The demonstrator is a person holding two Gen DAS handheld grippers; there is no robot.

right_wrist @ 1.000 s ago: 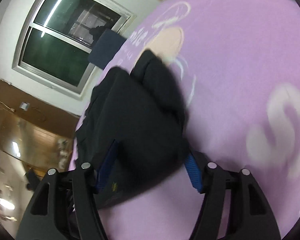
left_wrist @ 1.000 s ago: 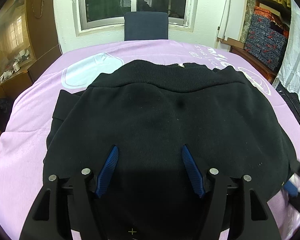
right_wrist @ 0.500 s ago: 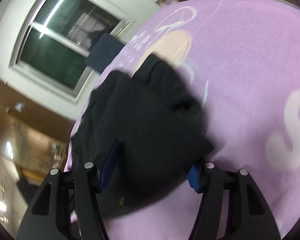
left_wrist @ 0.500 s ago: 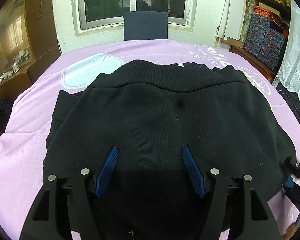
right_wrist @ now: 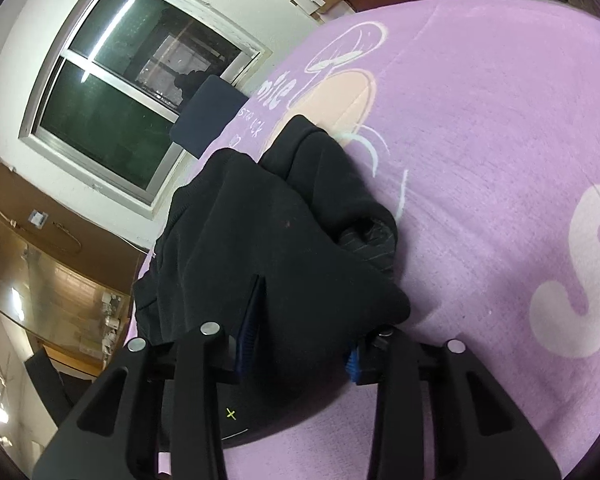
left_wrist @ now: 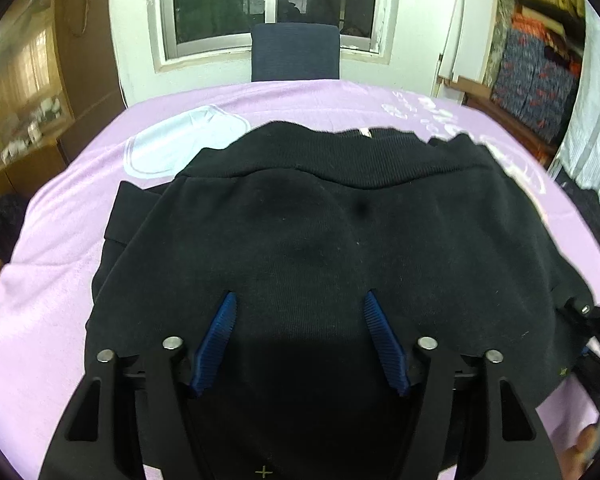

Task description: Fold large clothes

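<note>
Lilac printed bedspread [left_wrist: 60,272] across the left wrist frame; black sweatshirt [left_wrist: 320,232] spread mid-frame; left gripper [left_wrist: 300,320] low centre, blue pads apart. Right wrist view: right gripper [right_wrist: 300,320] bottom centre, clamped on sweatshirt's bunched edge [right_wrist: 308,288].

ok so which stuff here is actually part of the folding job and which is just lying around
Part of the job:
- black sweatshirt
- left gripper, open above the sweatshirt
- right gripper, with sweatshirt fabric bunched between its fingers
- purple printed blanket under the garment

Just lying about:
- dark blue chair
- window
- wooden cabinet
- stacked patterned boxes
</note>
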